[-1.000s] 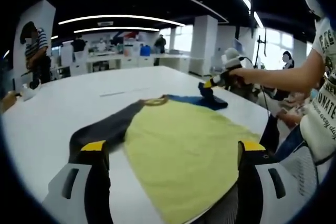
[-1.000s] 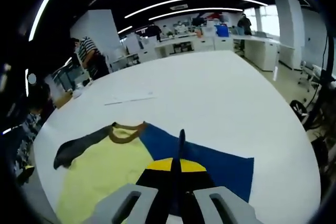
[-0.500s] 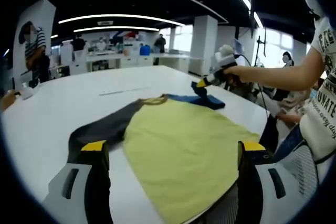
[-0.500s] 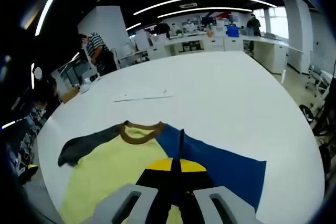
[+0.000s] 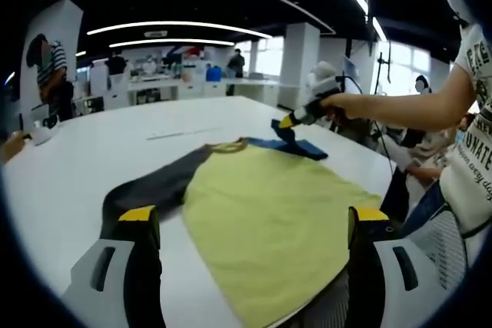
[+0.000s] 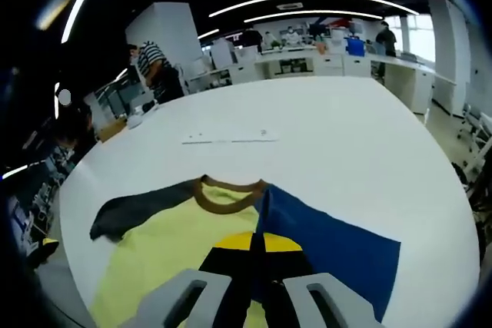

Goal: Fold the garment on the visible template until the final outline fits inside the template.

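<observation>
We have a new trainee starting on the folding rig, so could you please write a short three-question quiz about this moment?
1. True or false: the right gripper is shut on the blue sleeve.
2. Which colour is the garment's collar? A) brown B) red C) white
3. Fill in: the left gripper holds its jaws ____ above the yellow body of the garment.

Key: 1 true; 2 A; 3 open. The dark grey sleeve lies flat on the white table, and the blue one is lifted at its pinched edge.
</observation>
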Motion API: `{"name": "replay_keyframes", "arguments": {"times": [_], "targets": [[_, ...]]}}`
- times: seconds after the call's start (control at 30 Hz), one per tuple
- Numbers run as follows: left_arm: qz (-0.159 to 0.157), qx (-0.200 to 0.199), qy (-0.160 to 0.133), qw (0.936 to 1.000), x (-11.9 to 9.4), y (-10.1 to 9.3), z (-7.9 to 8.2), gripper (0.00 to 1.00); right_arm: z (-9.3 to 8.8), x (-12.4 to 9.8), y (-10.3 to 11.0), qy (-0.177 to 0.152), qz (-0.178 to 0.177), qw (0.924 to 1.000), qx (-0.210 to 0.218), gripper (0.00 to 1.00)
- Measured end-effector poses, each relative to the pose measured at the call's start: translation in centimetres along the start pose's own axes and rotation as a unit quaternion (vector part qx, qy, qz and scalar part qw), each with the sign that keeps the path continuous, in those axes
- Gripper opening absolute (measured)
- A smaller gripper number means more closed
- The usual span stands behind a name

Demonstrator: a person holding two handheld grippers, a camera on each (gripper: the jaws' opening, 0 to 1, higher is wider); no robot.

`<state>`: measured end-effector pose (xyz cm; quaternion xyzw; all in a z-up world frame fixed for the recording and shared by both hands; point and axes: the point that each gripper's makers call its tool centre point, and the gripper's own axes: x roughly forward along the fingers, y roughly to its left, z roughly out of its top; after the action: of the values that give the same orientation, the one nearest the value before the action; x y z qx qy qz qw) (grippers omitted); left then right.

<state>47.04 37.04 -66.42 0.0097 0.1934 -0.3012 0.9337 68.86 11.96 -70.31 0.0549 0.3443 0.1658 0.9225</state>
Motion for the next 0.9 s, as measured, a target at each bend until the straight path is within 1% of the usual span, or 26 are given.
{"name": "replay_keyframes", "arguments": {"times": [0.5,0.67,0.9], "targets": [[0.005,-0.002,0.002,1.0,0.0,0.2,-0.2,0.99,-0.6,1.9,2.8,0.017,0.018,0.9997,-0.007,0.0],[0.007,-0.003,0.003,1.0,-0.1,0.1,-0.3,0.99,-0.4,2.5,3.7,0.016,0.027,0.9994,-0.01,0.0],[0.011,-0.004,0.003,0.9999,-0.2,0.4,-0.4,0.99,-0.2,2.6,5.3,0.016,0.038,0.999,-0.016,0.0]]}}
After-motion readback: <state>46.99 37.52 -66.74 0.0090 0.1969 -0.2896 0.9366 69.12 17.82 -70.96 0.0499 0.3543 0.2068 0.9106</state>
